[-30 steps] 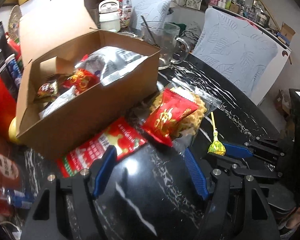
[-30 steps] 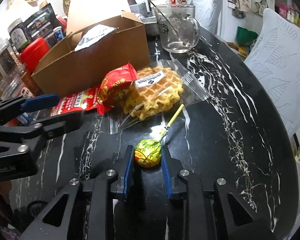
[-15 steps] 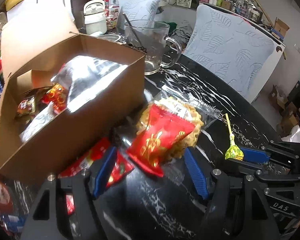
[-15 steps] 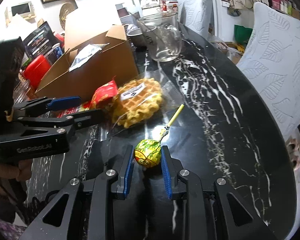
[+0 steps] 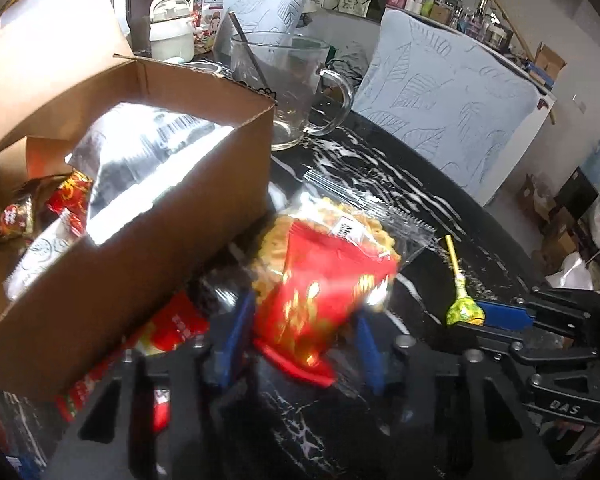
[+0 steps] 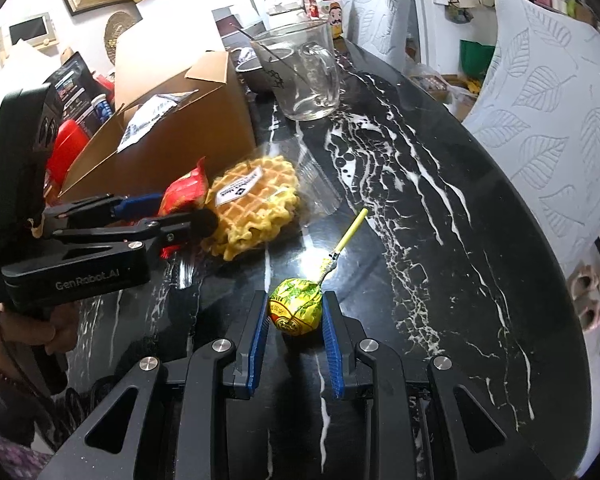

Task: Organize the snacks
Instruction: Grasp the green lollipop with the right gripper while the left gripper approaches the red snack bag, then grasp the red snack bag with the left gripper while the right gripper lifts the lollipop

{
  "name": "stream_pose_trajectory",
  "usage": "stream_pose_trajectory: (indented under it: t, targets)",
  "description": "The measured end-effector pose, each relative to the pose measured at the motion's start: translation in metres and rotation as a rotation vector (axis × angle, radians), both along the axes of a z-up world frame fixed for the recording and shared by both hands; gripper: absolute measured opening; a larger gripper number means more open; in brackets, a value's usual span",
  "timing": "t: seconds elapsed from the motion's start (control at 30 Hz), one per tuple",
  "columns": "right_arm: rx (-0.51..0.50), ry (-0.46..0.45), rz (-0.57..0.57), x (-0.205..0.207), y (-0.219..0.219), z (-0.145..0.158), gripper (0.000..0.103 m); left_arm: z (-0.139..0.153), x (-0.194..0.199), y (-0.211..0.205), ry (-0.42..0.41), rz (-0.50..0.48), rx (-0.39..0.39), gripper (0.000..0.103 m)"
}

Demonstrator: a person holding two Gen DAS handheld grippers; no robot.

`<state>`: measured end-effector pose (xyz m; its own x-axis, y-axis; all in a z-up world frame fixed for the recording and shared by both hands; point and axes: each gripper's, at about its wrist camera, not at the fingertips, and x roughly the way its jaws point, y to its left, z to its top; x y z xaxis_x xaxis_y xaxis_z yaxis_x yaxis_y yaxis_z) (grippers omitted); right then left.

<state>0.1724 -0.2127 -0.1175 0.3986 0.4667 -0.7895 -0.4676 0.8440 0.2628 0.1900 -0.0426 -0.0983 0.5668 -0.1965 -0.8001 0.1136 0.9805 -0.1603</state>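
A red snack packet (image 5: 320,300) lies partly on a waffle in a clear bag (image 6: 256,204), just in front of the open cardboard box (image 5: 140,260). My left gripper (image 5: 300,336) straddles the packet. Its jaws are closing, and the blue pads press the packet's sides. From the right wrist view, the left gripper (image 6: 184,210) reaches in from the left around that packet (image 6: 182,194). My right gripper (image 6: 296,320) is shut on the head of a green-yellow lollipop (image 6: 296,310), whose stick points away over the table. The lollipop (image 5: 462,310) also shows at the right of the left wrist view.
The box holds a silver bag (image 5: 148,160) and small red sweets. A long red packet (image 5: 172,328) lies against its front wall. A glass mug (image 6: 304,76) with a stirrer stands behind the box. The black marble table (image 6: 420,240) curves off at the right beside leaf-patterned cushions (image 5: 448,108).
My left gripper moved forward over the red packet and its jaws narrowed from wide apart onto the packet's sides. The right gripper kept its hold on the lollipop.
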Motion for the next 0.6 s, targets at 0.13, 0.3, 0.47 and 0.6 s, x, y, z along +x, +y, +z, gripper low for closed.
stream_pose_trajectory:
  t: [0.13, 0.3, 0.47, 0.6]
  targets:
    - [0.004, 0.007, -0.011, 0.001, -0.002, 0.000, 0.026, 0.004, -0.005, -0.001, -0.017, 0.012, 0.023, 0.032]
    - [0.004, -0.005, -0.006, -0.003, -0.003, 0.003, 0.026, 0.006, -0.012, 0.003, -0.008, 0.030, 0.012, 0.032]
    - [0.014, -0.014, -0.003, -0.012, -0.005, 0.006, 0.026, 0.012, -0.026, -0.001, -0.007, 0.041, 0.016, 0.032]
    - [0.026, -0.020, 0.001, -0.022, -0.006, 0.010, 0.026, 0.018, -0.041, -0.003, -0.014, 0.048, 0.015, 0.032]
